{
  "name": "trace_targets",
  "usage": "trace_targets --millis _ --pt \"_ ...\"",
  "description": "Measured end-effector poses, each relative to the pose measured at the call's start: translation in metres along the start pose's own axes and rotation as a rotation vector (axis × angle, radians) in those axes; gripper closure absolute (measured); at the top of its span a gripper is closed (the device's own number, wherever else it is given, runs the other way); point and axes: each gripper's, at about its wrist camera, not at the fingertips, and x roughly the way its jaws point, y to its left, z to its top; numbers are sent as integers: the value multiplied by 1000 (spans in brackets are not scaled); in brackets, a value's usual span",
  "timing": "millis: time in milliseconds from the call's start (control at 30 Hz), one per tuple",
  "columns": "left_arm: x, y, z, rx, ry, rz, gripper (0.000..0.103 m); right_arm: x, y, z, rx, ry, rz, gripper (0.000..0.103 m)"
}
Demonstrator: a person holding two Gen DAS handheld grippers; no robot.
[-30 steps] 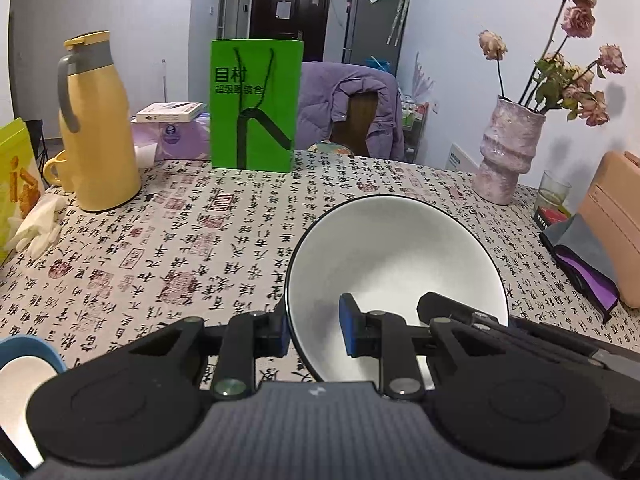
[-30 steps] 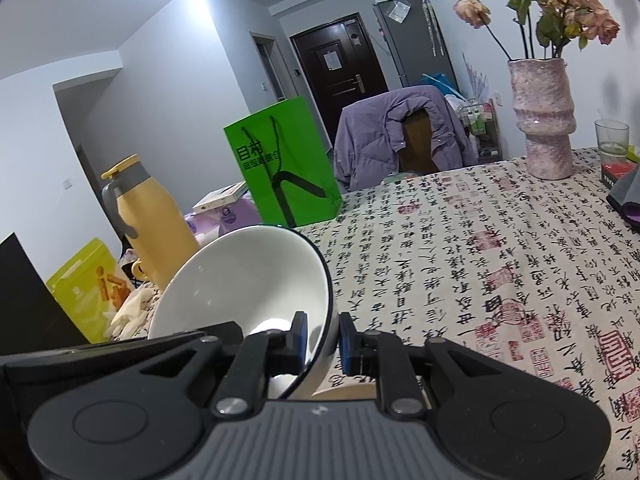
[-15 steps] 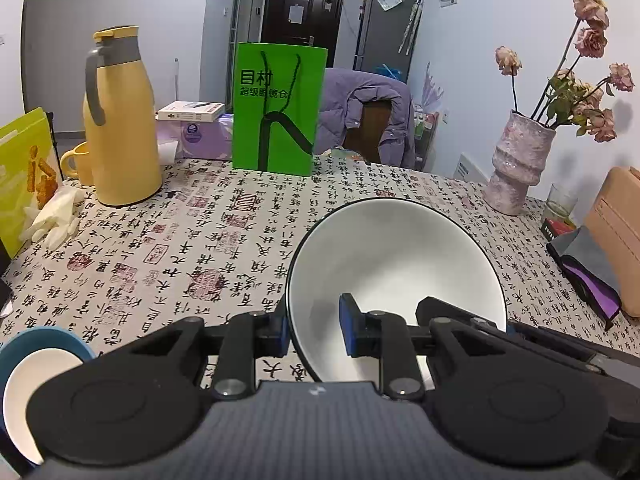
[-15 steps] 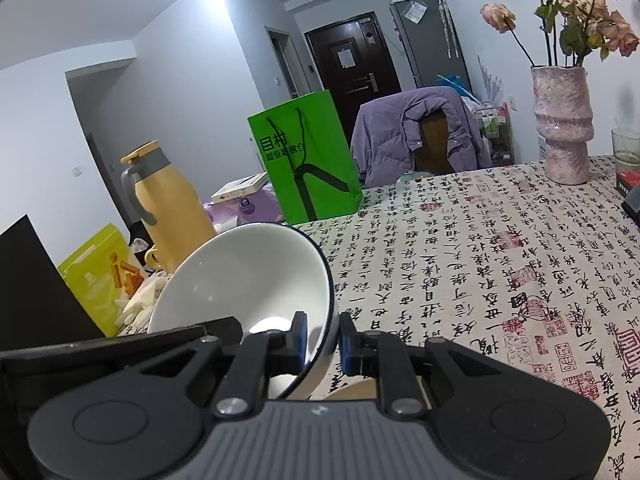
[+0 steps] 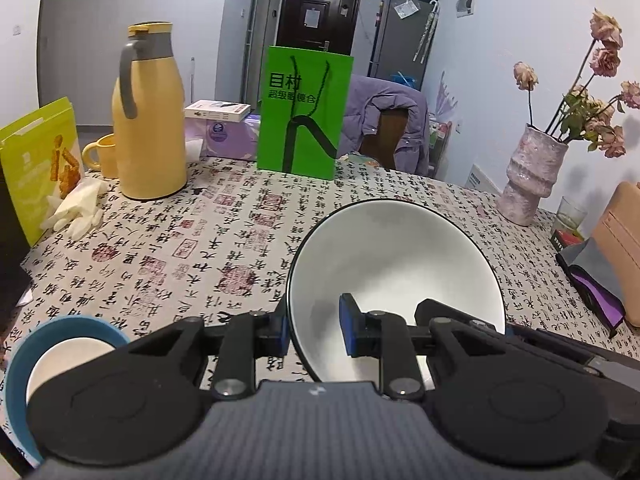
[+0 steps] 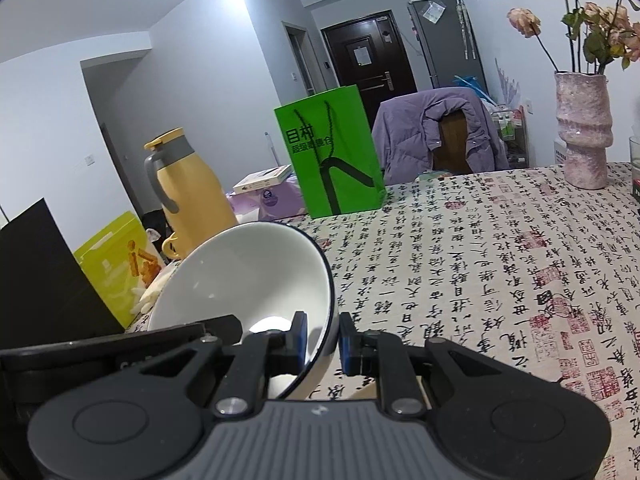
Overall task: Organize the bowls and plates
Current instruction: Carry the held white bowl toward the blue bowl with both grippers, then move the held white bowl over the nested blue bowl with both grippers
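Transport of the white ceramic bowl with a thin dark rim [image 5: 394, 264] is under way: compared with a second ago, the yellow vacuum jug [image 5: 149, 114] and green paper bag [image 5: 304, 110] have slid rightward in both wrist views, and more of the blue-rimmed bowl with a pale inside [image 5: 60, 356] has come into sight at lower left. Both hands have therefore carried the white bowl across the table toward that side.

Left gripper [image 5: 312, 330]: jaws nearly closed, one pad outside and one inside the near left wall of the bowl. Right gripper [image 6: 322, 338]: jaws nearly closed, clamping the bowl's right wall (grip unchanged on both sides). The bowl hangs tilted above the calligraphy-print tablecloth [image 5: 168, 256], clear of it.

Judgement: the likely destination is the blue-rimmed bowl, for nesting; lowering and release remain to be done.
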Motion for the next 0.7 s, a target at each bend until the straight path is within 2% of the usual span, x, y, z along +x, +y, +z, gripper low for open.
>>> trace_targets --millis 700 --pt "-25 54 -7 -70 -22 22 80 4 56 -11 -58 13 38 87"
